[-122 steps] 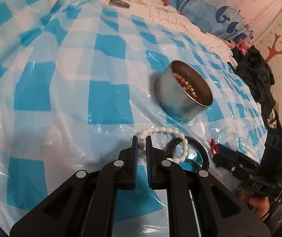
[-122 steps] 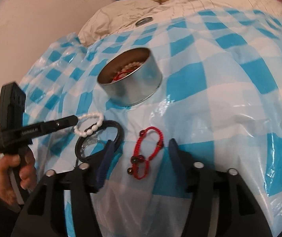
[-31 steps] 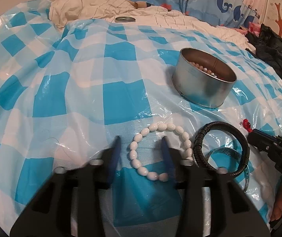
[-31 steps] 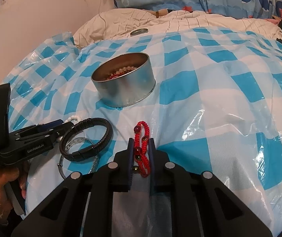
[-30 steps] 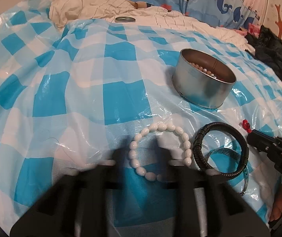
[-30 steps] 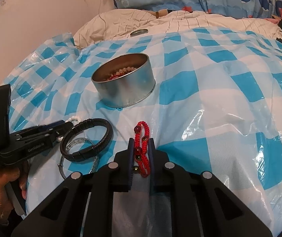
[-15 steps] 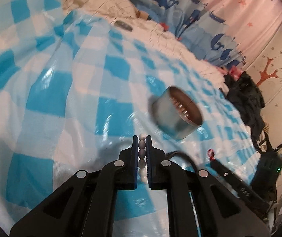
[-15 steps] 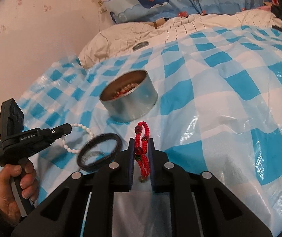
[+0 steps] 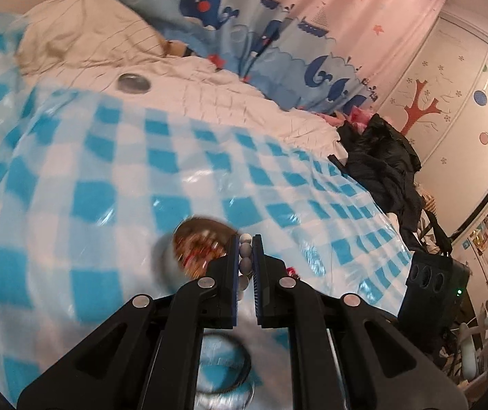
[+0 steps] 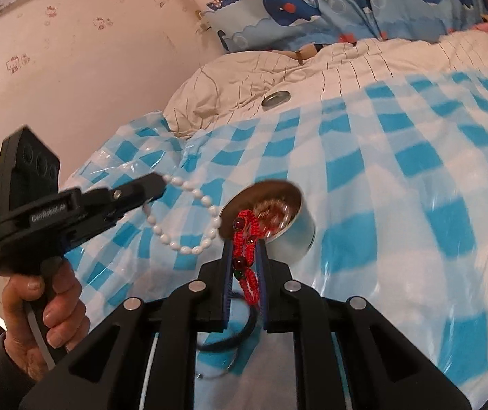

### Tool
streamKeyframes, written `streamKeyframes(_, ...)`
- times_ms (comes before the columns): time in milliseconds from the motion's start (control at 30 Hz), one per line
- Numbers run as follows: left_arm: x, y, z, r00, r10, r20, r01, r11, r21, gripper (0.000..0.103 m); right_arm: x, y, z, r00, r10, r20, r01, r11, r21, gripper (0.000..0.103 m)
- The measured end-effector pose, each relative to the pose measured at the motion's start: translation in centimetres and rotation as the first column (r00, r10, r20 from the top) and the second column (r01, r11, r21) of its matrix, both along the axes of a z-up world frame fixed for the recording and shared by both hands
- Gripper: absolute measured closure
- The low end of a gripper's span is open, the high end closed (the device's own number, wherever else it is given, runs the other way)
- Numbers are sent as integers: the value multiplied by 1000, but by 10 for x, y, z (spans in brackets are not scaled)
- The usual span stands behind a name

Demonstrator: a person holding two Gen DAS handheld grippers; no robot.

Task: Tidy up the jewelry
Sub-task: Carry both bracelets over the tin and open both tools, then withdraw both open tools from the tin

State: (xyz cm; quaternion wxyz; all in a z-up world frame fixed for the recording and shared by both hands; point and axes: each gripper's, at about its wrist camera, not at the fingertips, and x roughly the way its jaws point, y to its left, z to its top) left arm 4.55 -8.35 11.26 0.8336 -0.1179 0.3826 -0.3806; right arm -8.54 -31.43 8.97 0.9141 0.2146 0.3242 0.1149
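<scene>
On checked sheet (image 10: pixel 397 157), round tin (image 10: pixel 291 232) with beaded jewelry.

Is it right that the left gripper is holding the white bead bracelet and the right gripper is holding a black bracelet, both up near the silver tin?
Not quite. The left gripper does hold the white bead bracelet near the silver tin, but the right gripper is shut on the red cord bracelet, not a black one. The right wrist view shows it; the black bracelet lies below on the checked sheet.

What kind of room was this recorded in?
Most likely a child's bedroom: the work happens on a bed under a blue checked sheet, with a whale-print pillow at its head and a tree decal on the wall.
</scene>
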Motion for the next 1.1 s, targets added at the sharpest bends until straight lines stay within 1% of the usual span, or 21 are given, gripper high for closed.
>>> streamKeyframes(133,29,-26,-23,998,44,-33,-41,996,81,95,10,-14,-4,1000,-24,-7,24,999,22,89)
streamKeyframes(167,36,-30,-33,997,61,-50,-55,991,120,89,12,-16,-6,999,-30,-15,31,999,28,89)
streamKeyframes(200,45,-35,-50,993,81,-84,-63,978,199,84,14,-16,-8,999,-32,-22,33,999,25,89)
streamKeyframes(233,49,-35,-59,991,73,-113,-47,975,215,79,17,-14,-8,999,-32,-25,32,999,16,89)
streamKeyframes(300,52,-29,-64,987,62,-149,-35,984,176,78,24,-10,-6,1000,-24,-19,24,1000,-6,89)
streamKeyframes(333,52,-26,-61,986,65,-151,-39,984,172,77,27,-7,-5,1000,-20,-14,19,1000,-18,89)
streamKeyframes(367,51,-23,-57,987,63,-145,-38,985,168,69,32,-2,-2,1000,-8,-8,8,999,-33,89)
streamKeyframes(400,48,-18,-50,990,73,-125,-51,984,172,51,38,3,-1,1000,3,-6,-3,999,-48,89)
streamKeyframes(433,45,-12,-43,990,99,-98,-80,981,176,45,43,8,0,1000,13,-3,-13,998,-69,89)
streamKeyframes(467,41,-3,-35,990,120,-77,-107,982,158,43,50,15,1,1000,24,2,-24,995,-100,89)
streamKeyframes(533,37,8,-29,989,121,-89,-108,985,138,43,65,26,0,999,48,-2,-48,988,-148,88)
streamKeyframes(567,35,15,-26,987,131,-89,-118,984,137,43,71,30,-2,999,54,-11,-55,985,-165,86)
streamKeyframes(600,30,22,-24,986,147,-81,-134,981,143,43,76,32,-5,998,52,-20,-54,981,-189,80)
streamKeyframes(633,25,28,-22,985,153,-75,-141,979,147,43,78,32,-7,999,43,-23,-47,977,-206,79)
streamKeyframes(667,21,33,-22,985,157,-70,-145,977,154,42,77,28,-7,999,28,-24,-32,977,-210,79)
streamKeyframes(733,8,39,-26,983,173,-53,-160,968,195,41,69,19,-3,1000,2,-21,-6,979,-203,72)
streamKeyframes(767,3,40,-30,984,171,-54,-155,964,215,41,61,14,3,1000,-15,-16,11,980,-201,71)
streamKeyframes(800,-2,39,-36,986,157,-64,-138,962,237,41,52,10,6,1000,-24,-11,21,981,-194,69)
streamKeyframes(900,-18,33,-51,991,118,-69,-93,951,295,41,17,-6,9,998,-50,-22,47,989,-141,53)
streamKeyframes(1033,-33,18,-68,996,55,-76,-25,938,347,41,-13,-19,-6,993,-89,-74,84,994,-69,52)
streamKeyframes(1100,-36,13,-76,996,43,-82,-10,931,366,41,-17,-28,-11,991,-96,-91,98,995,12,52)
